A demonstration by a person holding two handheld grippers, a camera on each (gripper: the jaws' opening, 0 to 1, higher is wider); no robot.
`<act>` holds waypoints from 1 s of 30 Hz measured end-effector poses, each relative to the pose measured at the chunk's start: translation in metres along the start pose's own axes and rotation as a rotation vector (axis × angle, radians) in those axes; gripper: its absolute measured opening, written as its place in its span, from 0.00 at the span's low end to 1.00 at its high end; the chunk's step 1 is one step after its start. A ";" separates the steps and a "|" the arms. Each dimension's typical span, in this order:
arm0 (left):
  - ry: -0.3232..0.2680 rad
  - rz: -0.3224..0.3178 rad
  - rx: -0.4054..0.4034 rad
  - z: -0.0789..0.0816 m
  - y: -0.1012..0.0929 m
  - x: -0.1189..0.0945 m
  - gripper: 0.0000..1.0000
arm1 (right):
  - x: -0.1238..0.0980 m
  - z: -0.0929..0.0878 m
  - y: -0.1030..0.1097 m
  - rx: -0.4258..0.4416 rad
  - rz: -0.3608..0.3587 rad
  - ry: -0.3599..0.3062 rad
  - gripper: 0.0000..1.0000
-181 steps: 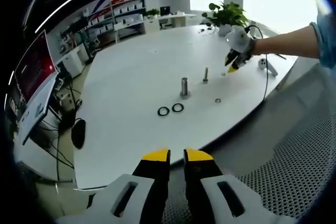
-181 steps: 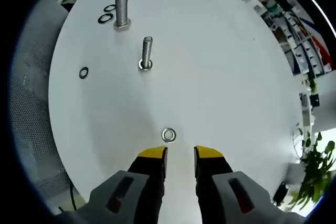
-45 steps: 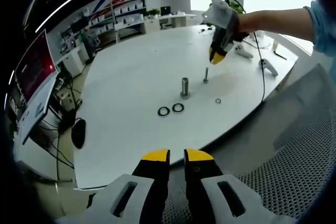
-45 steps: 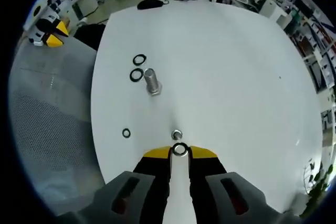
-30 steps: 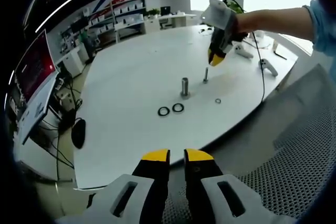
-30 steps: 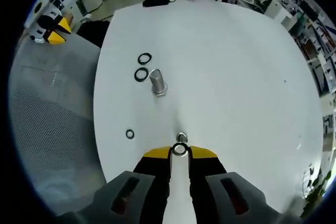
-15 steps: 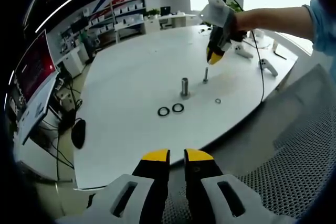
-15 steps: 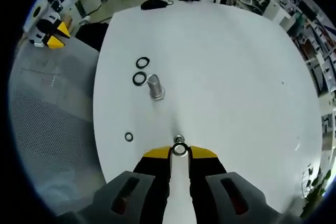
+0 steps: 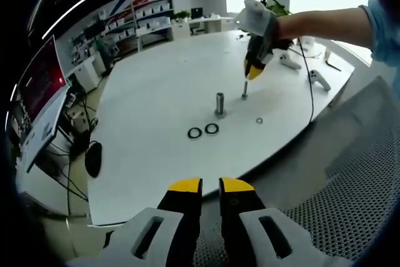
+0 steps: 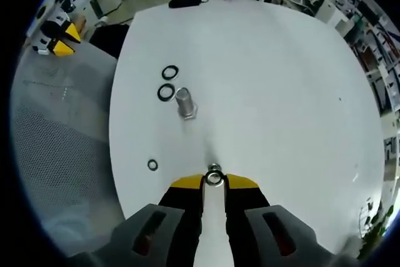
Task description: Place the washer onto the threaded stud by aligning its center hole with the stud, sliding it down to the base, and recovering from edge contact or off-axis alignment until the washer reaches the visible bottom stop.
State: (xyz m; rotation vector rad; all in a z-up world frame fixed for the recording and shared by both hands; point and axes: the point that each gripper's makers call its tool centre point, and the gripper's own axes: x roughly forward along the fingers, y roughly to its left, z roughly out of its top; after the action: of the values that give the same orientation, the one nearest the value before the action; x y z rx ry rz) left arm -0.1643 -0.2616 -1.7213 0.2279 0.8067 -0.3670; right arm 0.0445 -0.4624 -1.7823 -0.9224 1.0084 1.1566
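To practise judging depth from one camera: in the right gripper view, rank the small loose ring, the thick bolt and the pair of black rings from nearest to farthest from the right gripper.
1. Small loose ring, on the table left of the right gripper.
2. Thick bolt, standing farther up the table.
3. Pair of black rings, just beyond the bolt.

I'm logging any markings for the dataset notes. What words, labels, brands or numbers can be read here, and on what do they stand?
No text can be read.
Red screen at the room's edge: content too blurred to read.
Shelves along the far wall: items too small to tell.
Washer, threaded stud, grippers: no markings visible.
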 end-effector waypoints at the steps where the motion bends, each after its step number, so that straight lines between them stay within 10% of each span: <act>1: 0.000 0.000 0.000 0.000 0.000 0.000 0.08 | 0.001 -0.001 -0.001 -0.002 -0.002 0.005 0.13; 30: 0.006 -0.005 0.001 0.000 0.000 0.000 0.08 | 0.036 -0.011 0.003 -0.013 0.009 0.074 0.13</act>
State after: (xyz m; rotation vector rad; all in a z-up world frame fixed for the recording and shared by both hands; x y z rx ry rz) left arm -0.1644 -0.2618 -1.7219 0.2278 0.8127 -0.3711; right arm 0.0440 -0.4626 -1.8203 -0.9777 1.0672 1.1445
